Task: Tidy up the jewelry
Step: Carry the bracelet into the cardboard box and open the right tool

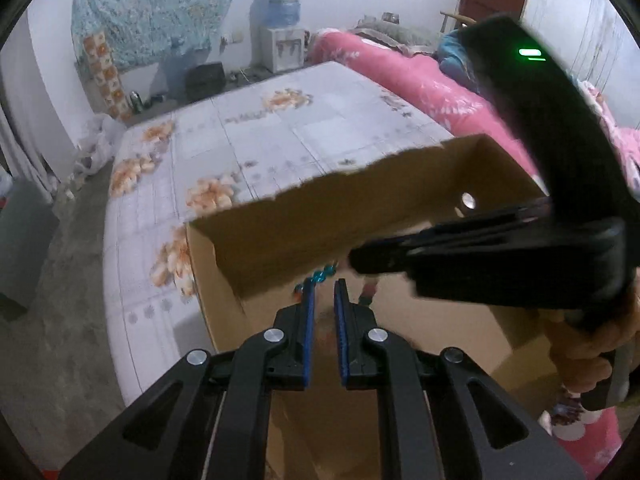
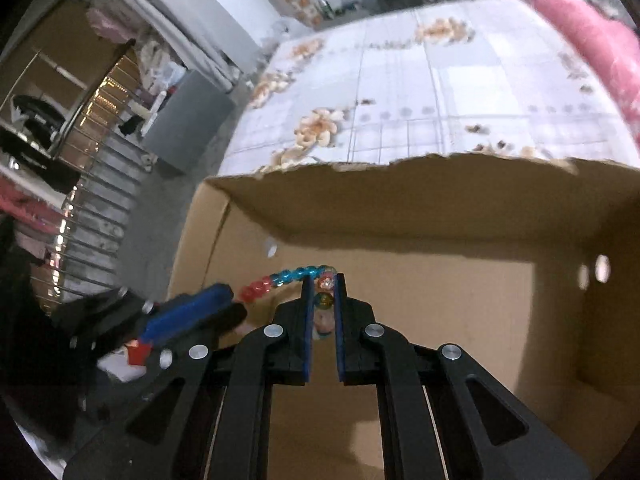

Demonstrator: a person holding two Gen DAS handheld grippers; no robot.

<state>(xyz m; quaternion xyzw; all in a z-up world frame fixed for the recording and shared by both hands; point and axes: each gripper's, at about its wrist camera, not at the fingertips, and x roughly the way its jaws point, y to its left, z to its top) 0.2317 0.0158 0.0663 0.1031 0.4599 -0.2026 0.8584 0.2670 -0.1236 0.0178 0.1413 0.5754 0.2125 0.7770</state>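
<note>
Beaded bracelet [image 2: 288, 278] is clamped in the nearly closed jaws of both grippers above the box [image 2: 400, 208]; lower it level near the box floor before releasing.

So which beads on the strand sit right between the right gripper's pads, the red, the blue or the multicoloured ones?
The multicoloured beads, pinched in the right gripper; the blue beads and red beads arc away toward the left gripper.

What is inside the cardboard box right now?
Over the cardboard box, a beaded bracelet is pinched by the right gripper and reaches toward the left gripper. The floor behind the grippers is hidden.
</note>
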